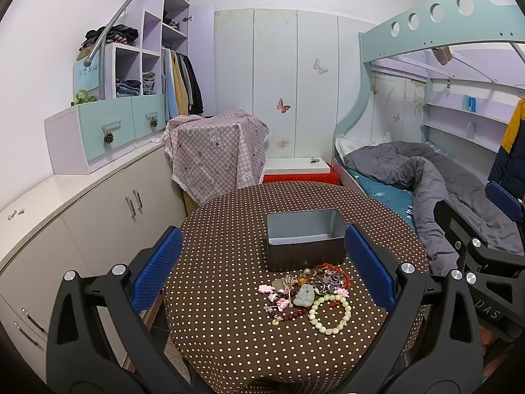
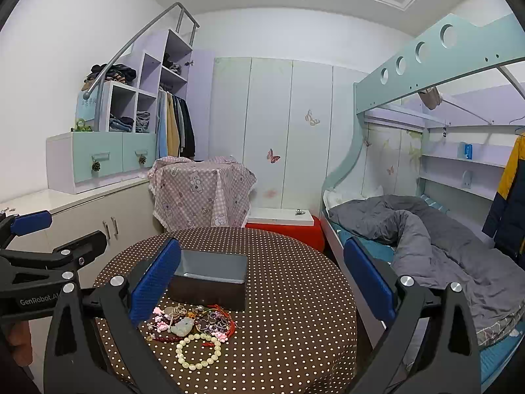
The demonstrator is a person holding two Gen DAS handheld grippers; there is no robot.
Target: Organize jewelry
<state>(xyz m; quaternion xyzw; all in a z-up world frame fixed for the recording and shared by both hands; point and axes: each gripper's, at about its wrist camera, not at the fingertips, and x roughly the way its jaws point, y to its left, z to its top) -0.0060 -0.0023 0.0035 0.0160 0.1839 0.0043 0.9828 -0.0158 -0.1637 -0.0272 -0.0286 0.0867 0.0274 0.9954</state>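
Left tool: jaws spread wide, nothing between the blue pads; it hangs above the near edge of the bench.

Right tool: equally wide open and empty, held just right of the left tool, at about the same height.

Bench: round, under a brown cloth with white dots.

Box: open rectangular metal tin near the bench centre, dark outside, grey inside; it appears empty, though the nearest strip of its floor is hidden by the front wall.

Jewelry pile: one tangled heap touching the front wall of the box, made of pink charms, red cord, dark beads and a pale green pendant.

Cream bead bracelet: lies flat at the near edge of the heap, mostly clear of the tangle.

Dark red bead strand: just left of the bracelet, running under the heap.

Position relative to tools: heap sits below and ahead of both; centred between the left tool's pads, but towards the left finger in the right wrist view.

Progress: judged not yet begun; nothing gripped, nothing boxed.

Risk 1: cords are interlaced, so a pinch in the middle would likely drag several pieces together.

Risk 2: round beads may slip from flat pads or roll off the bench.

Risk 3: a low approach could nudge the box.
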